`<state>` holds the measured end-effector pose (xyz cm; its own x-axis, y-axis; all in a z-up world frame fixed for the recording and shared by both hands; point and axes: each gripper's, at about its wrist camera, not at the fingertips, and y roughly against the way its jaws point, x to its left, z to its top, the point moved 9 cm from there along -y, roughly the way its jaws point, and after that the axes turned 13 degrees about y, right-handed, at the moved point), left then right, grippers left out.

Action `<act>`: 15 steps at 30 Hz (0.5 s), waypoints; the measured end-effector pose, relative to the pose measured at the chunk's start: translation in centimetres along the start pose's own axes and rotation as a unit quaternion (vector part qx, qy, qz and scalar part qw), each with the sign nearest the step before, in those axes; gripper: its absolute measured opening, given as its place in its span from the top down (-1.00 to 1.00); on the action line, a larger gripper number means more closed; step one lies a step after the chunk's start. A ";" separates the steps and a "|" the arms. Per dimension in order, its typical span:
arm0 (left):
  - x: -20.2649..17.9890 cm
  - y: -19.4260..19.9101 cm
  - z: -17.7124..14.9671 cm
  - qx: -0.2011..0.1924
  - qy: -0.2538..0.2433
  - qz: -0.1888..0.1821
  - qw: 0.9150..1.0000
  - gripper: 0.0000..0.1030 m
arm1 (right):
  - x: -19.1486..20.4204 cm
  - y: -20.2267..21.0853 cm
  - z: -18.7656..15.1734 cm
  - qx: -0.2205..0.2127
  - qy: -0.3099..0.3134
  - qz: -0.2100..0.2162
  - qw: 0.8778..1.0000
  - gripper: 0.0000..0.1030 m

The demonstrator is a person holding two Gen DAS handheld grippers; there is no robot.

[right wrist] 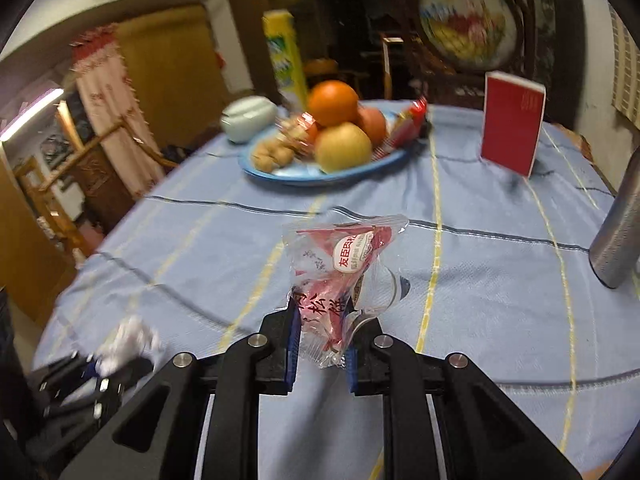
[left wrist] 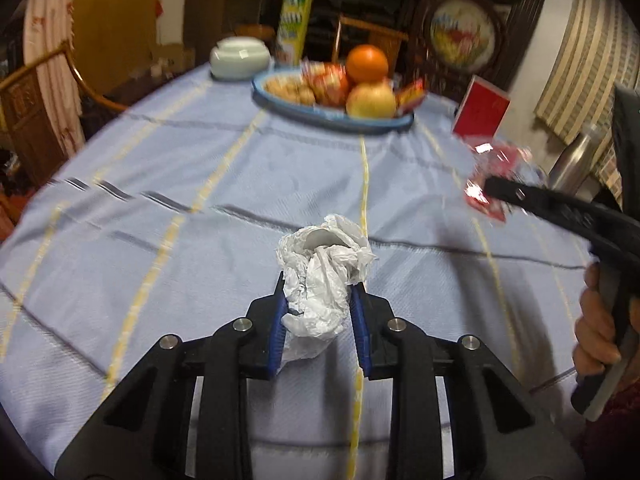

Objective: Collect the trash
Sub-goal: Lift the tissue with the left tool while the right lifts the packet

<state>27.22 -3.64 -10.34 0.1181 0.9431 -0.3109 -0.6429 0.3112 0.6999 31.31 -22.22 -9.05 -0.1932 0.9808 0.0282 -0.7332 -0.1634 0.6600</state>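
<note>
Now the left hand-held gripper (left wrist: 320,300) clamps crumpled white paper (left wrist: 320,280); the right hand-held gripper (right wrist: 322,340) clamps a snack wrapper (right wrist: 340,276).

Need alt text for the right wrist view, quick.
The right claw grips a clear red-printed snack wrapper above a blue tablecloth. A fruit plate and red box sit behind it.

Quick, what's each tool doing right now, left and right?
Left tool: closed on a crumpled white tissue.
Right tool: closed on a red and clear snack wrapper.
</note>
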 end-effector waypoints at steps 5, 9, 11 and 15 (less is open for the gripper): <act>0.6 4.6 0.5 -0.035 -0.003 0.008 0.999 0.43 | 2.6 5.7 0.1 -0.047 0.021 0.025 0.998 0.63; 0.7 8.0 0.0 -0.055 -0.015 0.016 0.998 0.42 | 4.8 9.8 -0.2 -0.080 0.042 0.037 0.995 0.63; 0.8 9.6 -0.6 -0.060 -0.015 0.015 0.998 0.42 | 6.1 11.4 -0.6 -0.091 0.052 0.042 0.994 0.62; 1.4 12.6 -1.6 -0.071 -0.013 0.020 0.997 0.42 | 8.9 14.6 -1.5 -0.111 0.074 0.051 0.990 0.61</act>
<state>18.03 1.46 -3.00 0.1086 0.9576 -0.2669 -0.7483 0.2555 0.6122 17.87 -16.00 -0.31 -0.3550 0.9342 -0.0341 -0.8271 -0.2969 0.4772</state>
